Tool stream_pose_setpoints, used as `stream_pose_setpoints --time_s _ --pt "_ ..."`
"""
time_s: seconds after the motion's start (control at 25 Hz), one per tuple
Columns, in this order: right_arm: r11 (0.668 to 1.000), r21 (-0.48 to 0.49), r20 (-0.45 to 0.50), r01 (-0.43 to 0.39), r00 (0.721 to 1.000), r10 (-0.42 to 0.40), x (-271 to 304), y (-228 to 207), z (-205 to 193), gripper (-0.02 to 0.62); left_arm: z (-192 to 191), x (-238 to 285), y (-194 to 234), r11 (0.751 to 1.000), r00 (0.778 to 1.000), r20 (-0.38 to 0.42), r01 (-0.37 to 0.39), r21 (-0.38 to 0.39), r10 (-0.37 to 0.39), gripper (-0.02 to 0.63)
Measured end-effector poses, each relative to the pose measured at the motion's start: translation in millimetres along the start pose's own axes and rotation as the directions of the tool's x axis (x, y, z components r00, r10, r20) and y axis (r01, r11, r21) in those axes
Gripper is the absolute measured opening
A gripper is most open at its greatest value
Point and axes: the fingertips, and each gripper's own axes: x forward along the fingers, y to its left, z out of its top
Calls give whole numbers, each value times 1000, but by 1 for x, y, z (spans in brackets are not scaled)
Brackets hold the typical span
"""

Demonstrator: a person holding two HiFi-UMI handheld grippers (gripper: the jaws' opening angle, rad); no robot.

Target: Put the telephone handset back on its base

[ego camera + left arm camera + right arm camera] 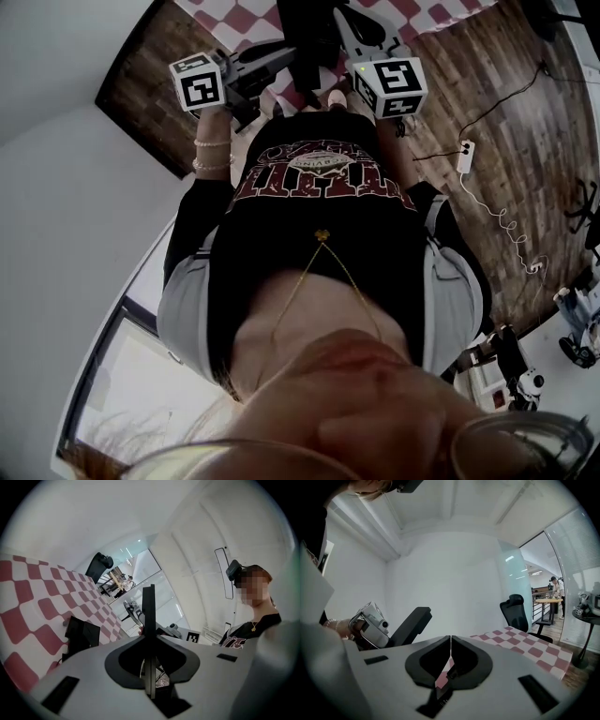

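Both grippers are held up close in front of a person's chest, over the near edge of a table with a red-and-white checked cloth (246, 13). The left gripper (149, 589) points up and away, its jaws pressed together with nothing between them. Its marker cube (199, 82) shows in the head view. The right gripper (450, 638) is also shut and empty, and its cube (392, 86) sits beside the left one. A black boxy thing (80, 634) lies on the checked cloth in the left gripper view. I cannot tell whether it is the telephone; no handset is clearly visible.
A white power strip (466, 155) with a coiled cable lies on the wooden floor at the right. A black office chair (518, 613) stands beyond the table, and another chair (99, 565) at its far side. The person's torso fills the middle of the head view.
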Motion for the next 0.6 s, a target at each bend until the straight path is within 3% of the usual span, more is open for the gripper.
stream_pose_setpoints --time_s 0.6 --pt "988 31 -37 152 988 -151 -10 -8 -28 21 -13 -6 45 997 994 -103 37 -67 -44 74"
